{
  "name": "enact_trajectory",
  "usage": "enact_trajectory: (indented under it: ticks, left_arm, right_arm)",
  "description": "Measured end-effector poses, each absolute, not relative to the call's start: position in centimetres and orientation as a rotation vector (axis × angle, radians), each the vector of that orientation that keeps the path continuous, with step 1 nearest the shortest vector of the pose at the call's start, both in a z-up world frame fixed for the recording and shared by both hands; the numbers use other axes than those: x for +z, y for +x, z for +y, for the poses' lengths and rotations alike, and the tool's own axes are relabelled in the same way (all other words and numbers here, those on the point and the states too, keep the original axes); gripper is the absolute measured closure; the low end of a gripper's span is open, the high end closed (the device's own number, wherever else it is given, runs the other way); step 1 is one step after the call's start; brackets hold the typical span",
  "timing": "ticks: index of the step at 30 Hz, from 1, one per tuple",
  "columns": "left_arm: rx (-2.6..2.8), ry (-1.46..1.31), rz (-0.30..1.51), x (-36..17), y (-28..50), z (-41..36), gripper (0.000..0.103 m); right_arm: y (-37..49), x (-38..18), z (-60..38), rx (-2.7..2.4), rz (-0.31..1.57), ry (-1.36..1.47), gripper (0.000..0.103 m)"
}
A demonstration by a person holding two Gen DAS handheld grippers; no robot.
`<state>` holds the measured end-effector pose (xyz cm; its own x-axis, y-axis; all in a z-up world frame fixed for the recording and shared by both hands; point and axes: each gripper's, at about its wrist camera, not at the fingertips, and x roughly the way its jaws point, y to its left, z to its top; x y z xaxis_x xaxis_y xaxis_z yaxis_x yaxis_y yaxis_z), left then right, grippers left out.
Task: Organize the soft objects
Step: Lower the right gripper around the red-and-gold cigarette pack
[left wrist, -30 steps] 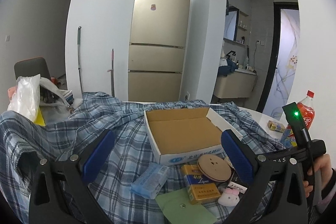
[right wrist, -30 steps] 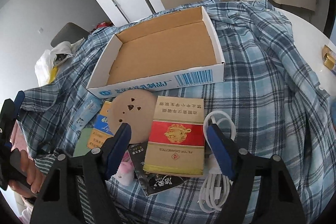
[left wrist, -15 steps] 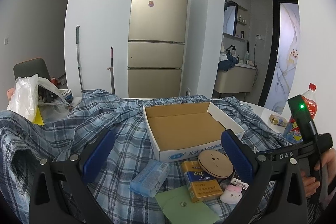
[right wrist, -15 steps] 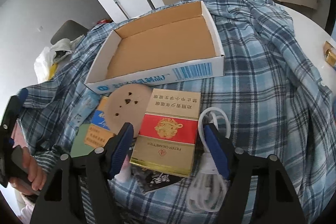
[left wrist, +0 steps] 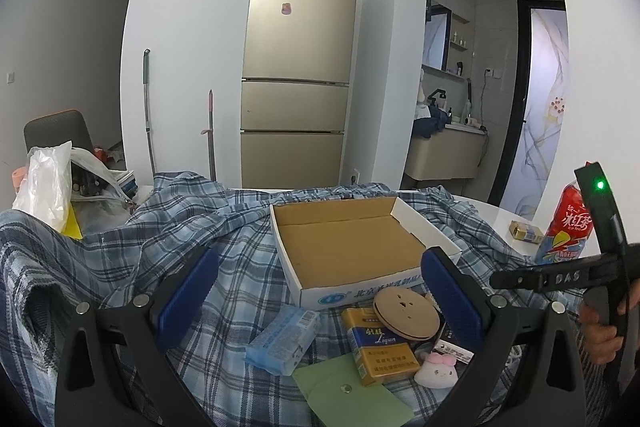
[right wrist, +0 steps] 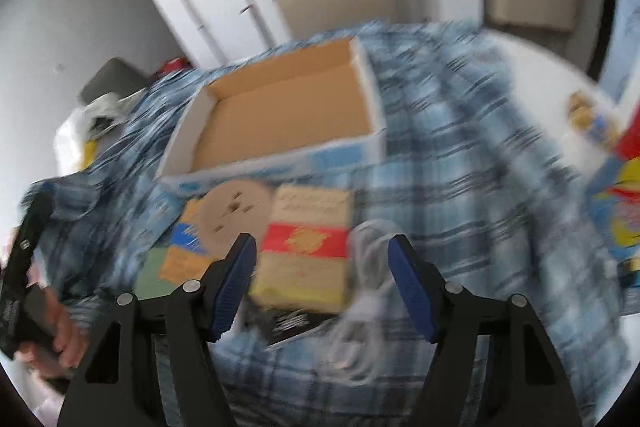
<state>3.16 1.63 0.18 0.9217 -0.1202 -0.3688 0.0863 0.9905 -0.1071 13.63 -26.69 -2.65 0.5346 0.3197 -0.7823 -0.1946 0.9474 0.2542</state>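
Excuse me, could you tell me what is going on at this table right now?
A person holds a two-finger gripper in each hand over a table draped with a plaid shirt. The right gripper frames a red and gold carton, which looks lifted, so it seems gripped, though blur leaves that uncertain. The left gripper hangs open, holding nothing. The cardboard tray is empty, and the pink plush toy lies untouched.

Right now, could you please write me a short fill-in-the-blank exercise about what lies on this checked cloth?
1. The cardboard tray on the plaid cloth holds ____.
2. The round wooden disc lies partly on a yellow cigarette ____.
3. The small plush toy near the left gripper has a bow coloured ____.
4. Beside the red and gold pack, the coiled cable is coloured ____.

Missing words: nothing; pack; pink; white
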Motion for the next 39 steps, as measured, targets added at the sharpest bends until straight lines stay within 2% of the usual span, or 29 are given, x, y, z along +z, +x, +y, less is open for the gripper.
enact_trajectory:
  ticks: [5,14,16,17,29,31,33,39]
  left_arm:
    - [-0.103,-0.084,0.376,0.4,3.0,1.6,0.0]
    - [-0.065,-0.052,0.373,0.3,3.1,1.6,0.0]
    - [-0.074,-0.056,0.378,0.2,3.2,1.6,0.0]
    - [-0.073,-0.053,0.377,0.2,3.2,1.6,0.0]
    - [-0.08,-0.071,0.379,0.5,3.1,1.5,0.0]
    - [-0.079,-0.073,0.375,0.5,3.0,1.6,0.0]
    - [-0.075,-0.073,0.37,0.6,3.0,1.7,0.0]
    - [-0.068,-0.083,0.38,0.4,3.3,2.1,0.0]
  right_arm:
    - [14.4,-3.0,-26.3,0.482,1.07,0.227,0.035]
    - [14.6,-5.8,-24.9,0.424,1.151,0.206,0.035]
    - [14.8,-6.0,-24.6,0.424,1.154,0.197,0.039]
    - [14.9,-6.1,-24.5,0.423,1.156,0.192,0.045]
    - [12.0,-5.0,-22.8,0.451,1.157,0.029,0.045]
    - [11.9,-4.7,-22.6,0.433,1.142,0.004,0.042]
    - [12.3,-4.5,-22.7,0.432,1.137,0.021,0.038]
    - [14.8,-5.1,-22.9,0.389,1.156,0.099,0.039]
